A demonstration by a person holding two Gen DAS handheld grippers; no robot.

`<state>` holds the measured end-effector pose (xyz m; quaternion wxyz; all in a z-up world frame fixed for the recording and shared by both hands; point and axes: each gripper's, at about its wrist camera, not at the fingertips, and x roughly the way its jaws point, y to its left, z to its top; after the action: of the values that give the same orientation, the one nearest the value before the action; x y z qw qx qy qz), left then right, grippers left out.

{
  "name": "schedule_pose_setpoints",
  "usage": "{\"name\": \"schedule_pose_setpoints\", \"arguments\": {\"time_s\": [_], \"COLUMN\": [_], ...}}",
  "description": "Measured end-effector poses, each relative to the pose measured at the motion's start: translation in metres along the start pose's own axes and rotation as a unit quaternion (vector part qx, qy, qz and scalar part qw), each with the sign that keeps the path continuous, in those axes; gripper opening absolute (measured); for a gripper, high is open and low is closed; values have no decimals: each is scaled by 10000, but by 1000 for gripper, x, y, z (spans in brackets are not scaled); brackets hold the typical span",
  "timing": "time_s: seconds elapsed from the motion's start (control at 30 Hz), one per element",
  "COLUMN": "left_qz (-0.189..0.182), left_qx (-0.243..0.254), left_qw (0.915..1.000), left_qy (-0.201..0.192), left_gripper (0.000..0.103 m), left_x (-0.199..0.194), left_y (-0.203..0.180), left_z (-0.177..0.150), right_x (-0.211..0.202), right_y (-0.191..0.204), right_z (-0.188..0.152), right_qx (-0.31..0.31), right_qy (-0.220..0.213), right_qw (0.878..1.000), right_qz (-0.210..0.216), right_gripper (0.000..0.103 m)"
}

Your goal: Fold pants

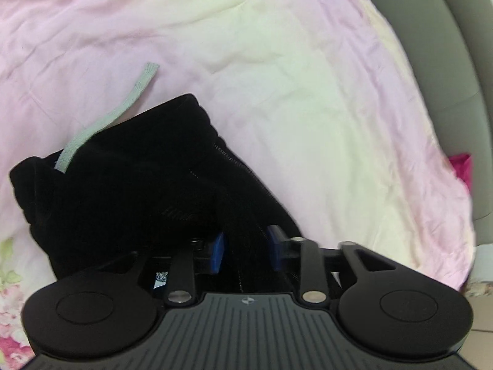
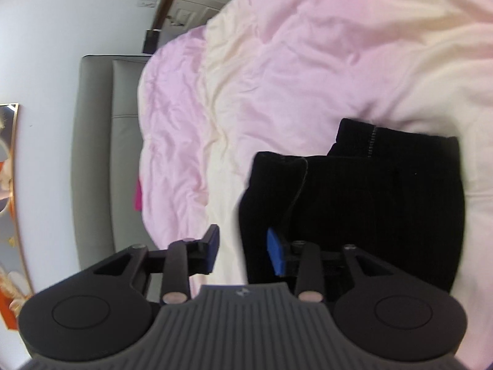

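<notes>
Black pants [image 1: 129,178] lie bundled on the quilt [image 1: 277,92]: left gripper [image 1: 246,251] pinches fabric; right gripper [image 2: 243,251], jaws apart, straddles an edge. A tug could spill the folds.

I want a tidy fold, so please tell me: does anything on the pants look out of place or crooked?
Yes. A grey drawstring sticks out of the black pants and trails loose across the pink quilt. In the right wrist view, the upper layer sits offset, leaving a lower corner exposed.
</notes>
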<state>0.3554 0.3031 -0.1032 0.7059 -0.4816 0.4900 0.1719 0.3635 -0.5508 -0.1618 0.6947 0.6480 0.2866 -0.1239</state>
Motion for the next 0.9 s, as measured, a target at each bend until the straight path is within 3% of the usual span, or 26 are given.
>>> {"name": "schedule_pose_setpoints", "arguments": {"time_s": [0.03, 0.1, 0.17, 0.23, 0.33, 0.4, 0.43, 0.57, 0.6, 0.67, 0.73, 0.77, 0.9], "left_qz": [-209, -431, -316, 70, 182, -1, -128, -666, -799, -1012, -1081, -1056, -915], "left_qx": [21, 112, 366, 1061, 2433, 3440, 3993, 5925, 6222, 6612, 6854, 6926, 6993], "left_qw": [9997, 9975, 9933, 9837, 9598, 9315, 9102, 7992, 7759, 7422, 7198, 7135, 7087], "left_qy": [-124, -542, -1048, -1450, -1389, -1186, -1095, -759, -661, -420, -190, -119, 187], "left_gripper": [68, 75, 84, 86, 86, 83, 83, 83, 83, 83, 83, 83, 77], "left_x": [-8, -30, -52, -62, -44, -24, -14, 16, 24, 44, 66, 80, 122], "left_y": [5, 16, 24, 17, -12, -44, -62, -123, -134, -152, -169, -173, -175], "left_z": [4, 17, 24, 18, -16, -60, -86, -190, -212, -243, -265, -268, -265], "right_x": [5, 10, 9, 6, 0, -1, -3, -10, -11, -18, -23, -24, -16], "right_y": [0, 1, -2, -4, -14, -17, -18, -19, -21, -28, -38, -44, -58], "right_z": [0, -1, -1, -3, -16, -24, -29, -43, -43, -37, -27, -21, -11], "right_qx": [-162, -726, -1306, -1879, -2575, -2875, -3061, -3817, -3891, -3871, -3645, -3474, -2921], "right_qy": [40, 153, 180, 207, 316, 342, 316, 176, 135, 113, 147, 182, 401], "right_qw": [9998, 9970, 9901, 9795, 9616, 9516, 9449, 9125, 9087, 9094, 9201, 9281, 9515], "right_qz": [-68, -222, -488, -695, -899, -1027, -1114, -1458, -1509, -1519, -1426, -1327, -882], "right_gripper": [39, 39, 39, 42, 45, 45, 45, 46, 47, 47, 47, 47, 48]}}
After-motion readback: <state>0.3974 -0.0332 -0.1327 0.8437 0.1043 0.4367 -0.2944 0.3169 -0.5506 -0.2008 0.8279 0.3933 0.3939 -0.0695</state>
